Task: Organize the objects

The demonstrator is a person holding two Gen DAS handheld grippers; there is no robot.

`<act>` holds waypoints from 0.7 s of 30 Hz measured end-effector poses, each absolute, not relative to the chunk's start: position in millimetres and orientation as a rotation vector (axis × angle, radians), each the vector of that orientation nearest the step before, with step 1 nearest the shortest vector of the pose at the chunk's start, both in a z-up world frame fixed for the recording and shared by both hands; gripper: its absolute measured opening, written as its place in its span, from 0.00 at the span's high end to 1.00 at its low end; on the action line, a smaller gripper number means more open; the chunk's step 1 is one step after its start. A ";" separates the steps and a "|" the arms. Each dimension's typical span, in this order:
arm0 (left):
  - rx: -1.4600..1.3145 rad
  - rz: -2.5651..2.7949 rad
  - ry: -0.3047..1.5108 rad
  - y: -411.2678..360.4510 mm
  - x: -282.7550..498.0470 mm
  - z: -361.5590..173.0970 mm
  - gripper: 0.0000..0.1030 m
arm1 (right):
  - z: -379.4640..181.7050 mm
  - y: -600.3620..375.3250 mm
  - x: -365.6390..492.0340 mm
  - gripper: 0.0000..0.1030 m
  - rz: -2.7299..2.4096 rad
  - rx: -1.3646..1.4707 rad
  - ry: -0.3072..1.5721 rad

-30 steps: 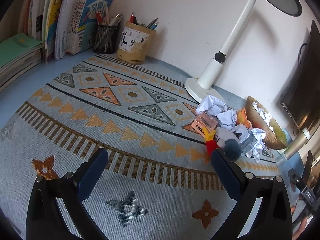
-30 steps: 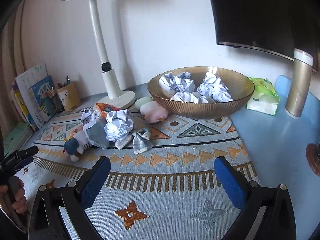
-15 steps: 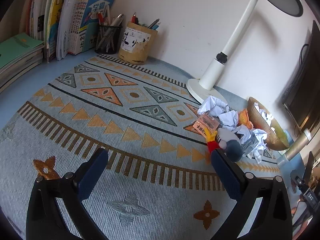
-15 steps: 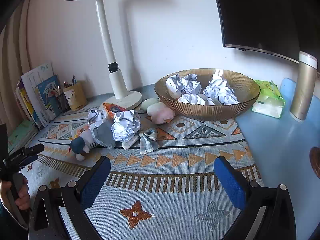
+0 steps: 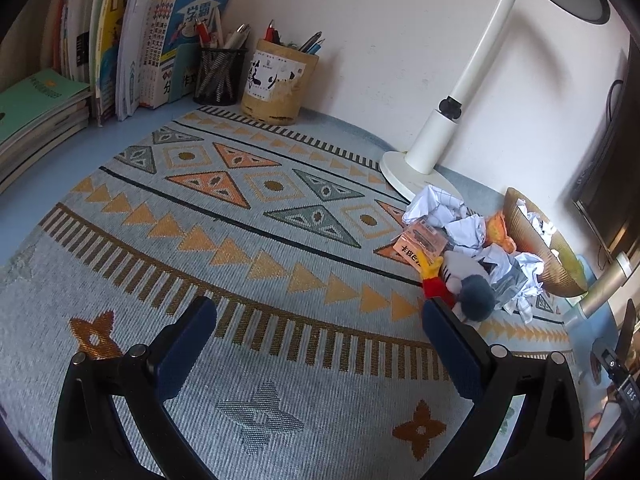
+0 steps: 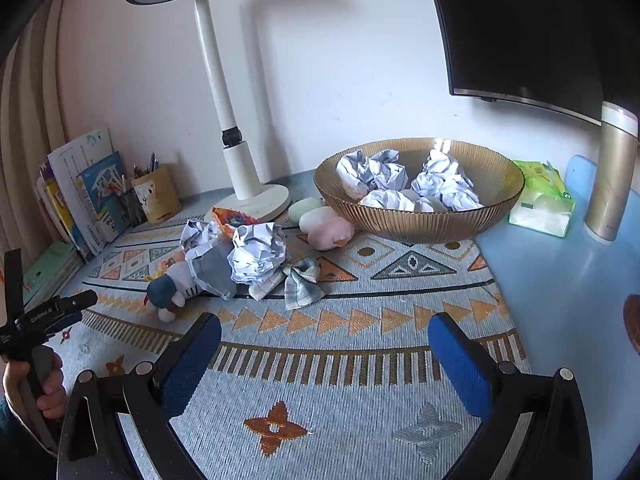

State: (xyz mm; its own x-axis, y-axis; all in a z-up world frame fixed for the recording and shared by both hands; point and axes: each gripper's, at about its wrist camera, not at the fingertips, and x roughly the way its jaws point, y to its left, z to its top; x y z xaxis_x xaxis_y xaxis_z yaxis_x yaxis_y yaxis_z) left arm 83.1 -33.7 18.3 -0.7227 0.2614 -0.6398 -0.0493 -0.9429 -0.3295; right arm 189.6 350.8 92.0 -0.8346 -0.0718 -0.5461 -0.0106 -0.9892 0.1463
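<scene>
A heap of clutter lies on the patterned mat [image 6: 360,360]: crumpled paper balls [image 6: 258,254], a small plush toy [image 6: 170,286], a plaid bow [image 6: 302,282], an orange wrapper [image 6: 230,216] and pale soft round items [image 6: 326,226]. Behind it stands a gold ribbed bowl [image 6: 420,222] holding several paper balls. My right gripper [image 6: 324,354] is open over the mat, short of the heap. In the left wrist view, the same heap [image 5: 460,236] and plush toy [image 5: 468,284] sit at right, the bowl [image 5: 536,256] beyond. My left gripper [image 5: 318,334] is open, nothing between its fingers.
A white desk lamp [image 6: 240,160] stands behind the heap. Books [image 5: 120,40] and two pen holders [image 5: 276,82] line the back left wall. A tissue pack [image 6: 542,208], a gold flask [image 6: 612,176] and a dark monitor [image 6: 520,28] are at right. A hand [image 6: 32,384] holds the left gripper.
Both grippers have drawn back and risen slightly, so the heap and bowl look a little farther off. Both stay open; no object has moved.
</scene>
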 end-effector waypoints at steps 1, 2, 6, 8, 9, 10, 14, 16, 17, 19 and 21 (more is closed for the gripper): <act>-1.085 2.731 -0.433 -33.2 82.4 18.0 0.01 | 92.0 350.4 189.1 0.00 -2.969 0.896 -0.220; -1.087 2.725 -0.429 -32.4 82.0 18.0 0.01 | 91.7 350.6 188.6 0.00 -2.967 0.901 -0.222; -1.080 2.731 -0.407 -29.9 81.8 19.1 0.01 | 91.7 356.8 188.9 0.00 -2.933 0.902 -0.264; -1.073 2.726 -0.408 -30.4 82.8 19.7 0.01 | 91.4 365.3 187.6 0.00 -2.815 0.936 -0.352; -1.076 2.722 -0.412 -31.1 82.8 19.3 0.01 | 90.1 369.7 185.3 0.00 -2.694 0.982 -0.440; -1.076 2.706 -0.415 -31.4 82.7 18.9 0.01 | 89.3 373.0 184.2 0.00 -2.518 1.004 -0.565; -1.078 2.636 -0.416 -29.7 81.5 17.3 0.01 | 89.0 354.6 177.3 0.00 -1.954 0.962 -0.862; -1.089 2.623 -0.410 -27.9 80.2 16.0 0.01 | 84.1 335.4 164.3 0.00 -2.088 1.071 -0.741; -1.084 2.618 -0.406 -27.3 80.5 16.1 0.01 | 82.8 327.1 160.0 0.00 -2.237 1.106 -0.601; -1.051 2.627 -0.397 -27.1 84.5 18.5 0.01 | 79.1 311.4 156.4 0.00 -2.566 1.120 -0.263; -1.012 2.615 -0.408 -28.7 88.2 20.5 0.01 | 70.4 306.3 148.6 0.00 -2.724 1.176 -0.142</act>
State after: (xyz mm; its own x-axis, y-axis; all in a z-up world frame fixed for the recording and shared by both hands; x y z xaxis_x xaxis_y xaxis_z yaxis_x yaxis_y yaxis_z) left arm 88.2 -28.7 20.5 -0.7038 0.3800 -0.6003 -0.1789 -0.9125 -0.3678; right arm 148.6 306.3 70.4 -0.6742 -0.1942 -0.7126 0.1191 -0.9808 0.1545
